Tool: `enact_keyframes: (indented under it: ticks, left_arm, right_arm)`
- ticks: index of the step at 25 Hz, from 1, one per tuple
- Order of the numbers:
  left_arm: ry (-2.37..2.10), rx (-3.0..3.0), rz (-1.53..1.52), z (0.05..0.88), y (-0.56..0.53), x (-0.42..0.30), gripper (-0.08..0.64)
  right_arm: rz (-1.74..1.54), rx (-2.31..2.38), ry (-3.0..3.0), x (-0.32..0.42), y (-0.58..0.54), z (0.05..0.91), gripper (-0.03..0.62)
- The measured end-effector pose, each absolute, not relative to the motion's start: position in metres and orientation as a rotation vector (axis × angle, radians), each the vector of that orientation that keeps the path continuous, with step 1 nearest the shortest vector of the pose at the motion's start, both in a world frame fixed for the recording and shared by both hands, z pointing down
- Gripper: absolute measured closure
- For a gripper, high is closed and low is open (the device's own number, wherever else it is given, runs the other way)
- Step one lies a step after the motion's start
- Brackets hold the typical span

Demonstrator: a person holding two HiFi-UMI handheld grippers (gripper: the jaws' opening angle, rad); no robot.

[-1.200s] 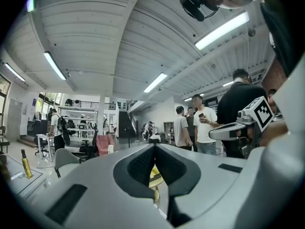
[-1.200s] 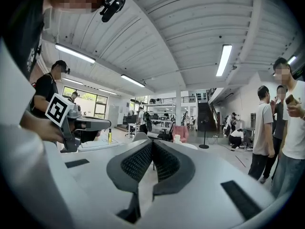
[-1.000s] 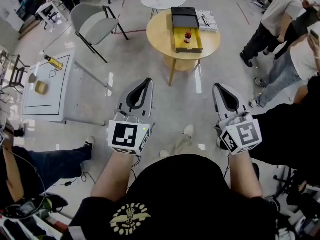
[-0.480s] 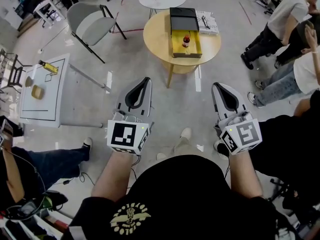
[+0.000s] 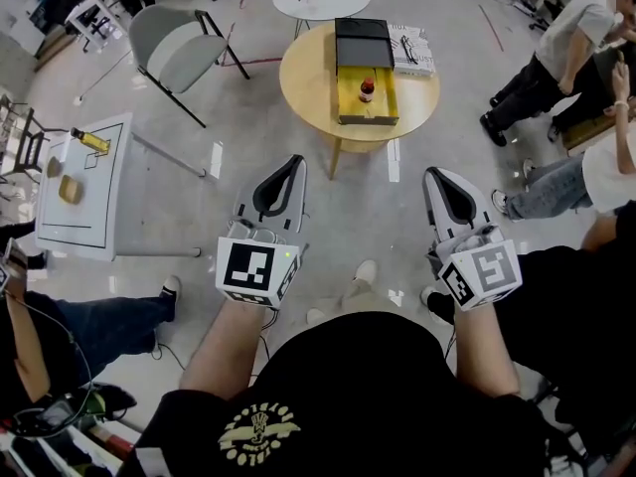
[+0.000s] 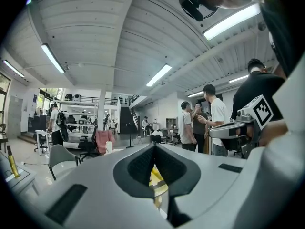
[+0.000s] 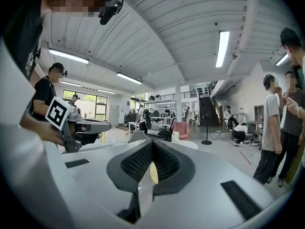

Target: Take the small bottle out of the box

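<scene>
Two grippers show at the lower middle of the head view, the left gripper (image 5: 295, 163) and the right gripper (image 5: 431, 174). Each has its jaws pressed together with nothing between them. The bottle (image 5: 367, 89) stands upright in the yellow box (image 5: 347, 109) on the round table (image 5: 306, 79) at the upper middle of the frame, well apart from both grippers. A black case (image 5: 363, 40) adjoins the box's upper end.
</scene>
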State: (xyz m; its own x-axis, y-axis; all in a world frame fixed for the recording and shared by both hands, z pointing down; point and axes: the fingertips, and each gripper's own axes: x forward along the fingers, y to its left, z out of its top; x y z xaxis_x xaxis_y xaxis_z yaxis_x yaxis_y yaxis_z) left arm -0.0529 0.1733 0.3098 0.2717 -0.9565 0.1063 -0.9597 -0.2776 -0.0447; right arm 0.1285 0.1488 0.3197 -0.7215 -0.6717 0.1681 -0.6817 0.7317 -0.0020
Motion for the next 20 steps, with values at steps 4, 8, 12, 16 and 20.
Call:
enact_keyframes:
  ticks: [4,8,12,16,20]
  left_arm:
    - [-1.874,2.474,0.187,0.310,0.156,-0.047,0.545]
    - [-1.884,2.468,0.191,0.306,0.141,-0.039,0.545]
    - [-1.911,2.455,0.191,0.299,0.122,-0.034,0.545]
    - [-1.942,2.441,0.186,0.294,0.103,-0.026,0.545]
    - [-1.969,2.429,0.181,0.288,0.086,-0.017,0.545]
  right_arm:
    - [0.105,1.080,-2.781,0.134,0.134,0.319,0.578]
    - [0.103,1.066,-2.792,0.141,0.117,0.315,0.577]
    - [0.094,1.040,-2.805,0.147,0.097,0.311,0.578]
    - [0.082,1.007,-2.824,0.154,0.076,0.307,0.578]
    - [0.081,0.988,-2.841,0.164,0.056,0.303,0.578]
